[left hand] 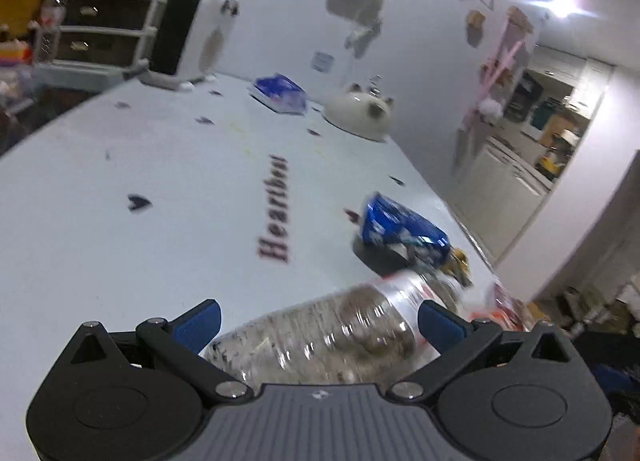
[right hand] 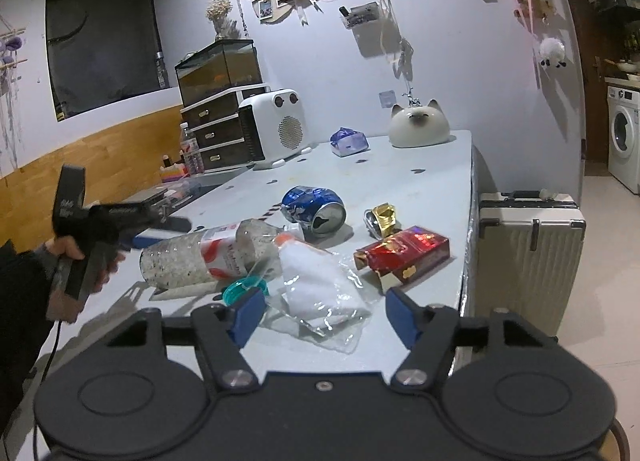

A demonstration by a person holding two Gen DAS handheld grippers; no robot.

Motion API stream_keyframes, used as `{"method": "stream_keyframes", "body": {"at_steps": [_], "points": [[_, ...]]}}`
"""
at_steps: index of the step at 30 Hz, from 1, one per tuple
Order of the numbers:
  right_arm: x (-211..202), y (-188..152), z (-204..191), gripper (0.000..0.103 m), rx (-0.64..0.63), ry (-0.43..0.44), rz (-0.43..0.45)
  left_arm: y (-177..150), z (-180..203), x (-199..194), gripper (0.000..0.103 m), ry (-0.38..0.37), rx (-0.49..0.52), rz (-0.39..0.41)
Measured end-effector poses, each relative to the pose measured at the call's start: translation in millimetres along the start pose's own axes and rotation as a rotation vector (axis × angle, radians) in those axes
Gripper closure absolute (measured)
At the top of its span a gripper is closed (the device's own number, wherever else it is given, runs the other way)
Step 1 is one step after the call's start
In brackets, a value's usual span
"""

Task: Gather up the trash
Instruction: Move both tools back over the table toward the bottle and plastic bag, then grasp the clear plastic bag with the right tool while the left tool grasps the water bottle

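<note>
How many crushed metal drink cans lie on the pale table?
1: the crushed blue metal can lies on its side mid-table, behind the clear plastic bottle. More may hide behind the clutter.

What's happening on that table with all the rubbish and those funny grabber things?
A person is tidying trash off the table with a grabber in each hand. The left gripper has its fingers open on both sides of a clear plastic bottle lying on its side, not squeezing it yet. The right gripper is open above a crinkly clear wrapper. A crushed blue can, a gold foil scrap and a red packet lie waiting.
</note>
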State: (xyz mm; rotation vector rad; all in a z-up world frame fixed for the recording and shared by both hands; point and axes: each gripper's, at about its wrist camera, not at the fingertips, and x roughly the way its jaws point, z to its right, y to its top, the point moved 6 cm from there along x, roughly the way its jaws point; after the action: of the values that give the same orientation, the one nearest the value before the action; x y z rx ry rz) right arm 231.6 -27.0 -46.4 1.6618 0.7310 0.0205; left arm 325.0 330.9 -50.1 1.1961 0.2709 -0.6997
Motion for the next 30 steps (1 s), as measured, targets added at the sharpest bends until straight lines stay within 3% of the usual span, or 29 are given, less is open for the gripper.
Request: {"method": "stream_keyframes", "body": {"at_steps": [5,8,12,14,18,21,23,25,30], "points": [[17.3,7.7,2.5,0.034,-0.002,0.010,-0.001,-25.0,16.9,-26.9,0.000,-0.098,0.036,-0.029],[38.9,8.6,-0.3,0.034,-0.025,0.011,-0.026,-41.7,34.1,-39.4,0.000,-0.106,0.072,-0.056],[69.6,6.4,-8.3,0.030,-0.070,0.026,-0.073,-62.9,52.8,-41.5,0.001,-0.023,0.125,-0.101],[82.8,3.7,-13.4,0.022,-0.104,0.013,-0.093,-70.2,58.9,-39.5,0.001,0.029,0.153,-0.112],[95.7,-3.8,-21.0,0.022,-0.153,0.007,-0.131,-73.5,61.2,-34.6,0.012,0.117,0.154,-0.081],[92.2,-11.0,-26.7,0.048,-0.193,0.013,-0.150,-73.1,58.7,-33.4,0.030,0.166,0.123,-0.058],[85.4,-17.0,-30.7,0.073,-0.238,0.008,-0.162,-73.9,57.4,-35.5,0.035,0.194,0.098,-0.044],[78.4,-21.1,-31.0,0.081,-0.253,0.010,-0.169,-76.2,57.3,-39.5,0.036,0.201,0.066,-0.028],[60.7,-27.3,-32.8,0.082,-0.257,0.032,-0.186,-90.2,65.8,-56.9,0.036,0.234,0.057,0.016]]}}
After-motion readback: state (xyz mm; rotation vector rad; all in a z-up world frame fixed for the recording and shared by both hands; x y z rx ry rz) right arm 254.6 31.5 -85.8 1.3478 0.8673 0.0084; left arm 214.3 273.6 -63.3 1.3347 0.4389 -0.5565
